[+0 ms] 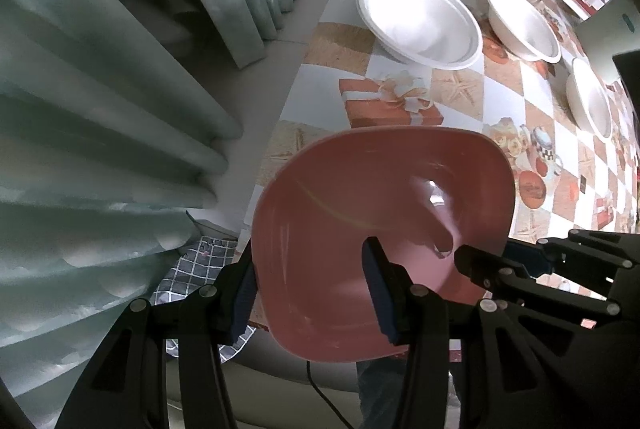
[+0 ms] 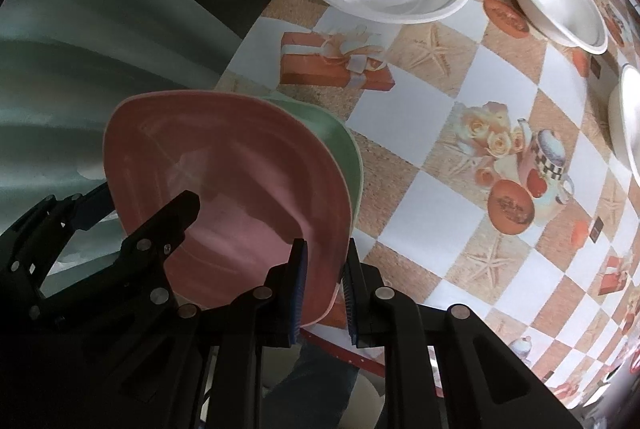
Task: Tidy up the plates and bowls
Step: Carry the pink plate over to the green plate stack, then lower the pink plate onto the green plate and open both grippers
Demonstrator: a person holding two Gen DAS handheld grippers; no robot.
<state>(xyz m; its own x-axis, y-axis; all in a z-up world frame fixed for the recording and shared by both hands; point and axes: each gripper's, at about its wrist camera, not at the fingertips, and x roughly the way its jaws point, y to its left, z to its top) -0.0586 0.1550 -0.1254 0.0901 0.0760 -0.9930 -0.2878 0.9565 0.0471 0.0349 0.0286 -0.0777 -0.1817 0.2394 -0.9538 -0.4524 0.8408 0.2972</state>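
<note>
A pink square plate (image 1: 360, 213) is held tilted above the table's near corner. My left gripper (image 1: 312, 289) has its fingers on both sides of the plate's left rim. My right gripper (image 2: 324, 293) is shut on the right rim of the pink plate (image 2: 224, 185) and of a green plate (image 2: 340, 145) stacked under it. The right gripper also shows at the right of the left wrist view (image 1: 532, 265); the left gripper shows at the left of the right wrist view (image 2: 120, 213). A stack of white foam bowls (image 1: 420, 21) and two single white bowls (image 1: 524, 25) (image 1: 592, 101) stand farther on the table.
The table (image 2: 460, 81) has a checkered cloth with printed gift boxes and teapots. Pale green curtains (image 1: 100, 109) hang at the left beside the table edge. A checked cloth (image 1: 192, 269) lies below the corner. A grey box (image 1: 608, 41) stands at the far right.
</note>
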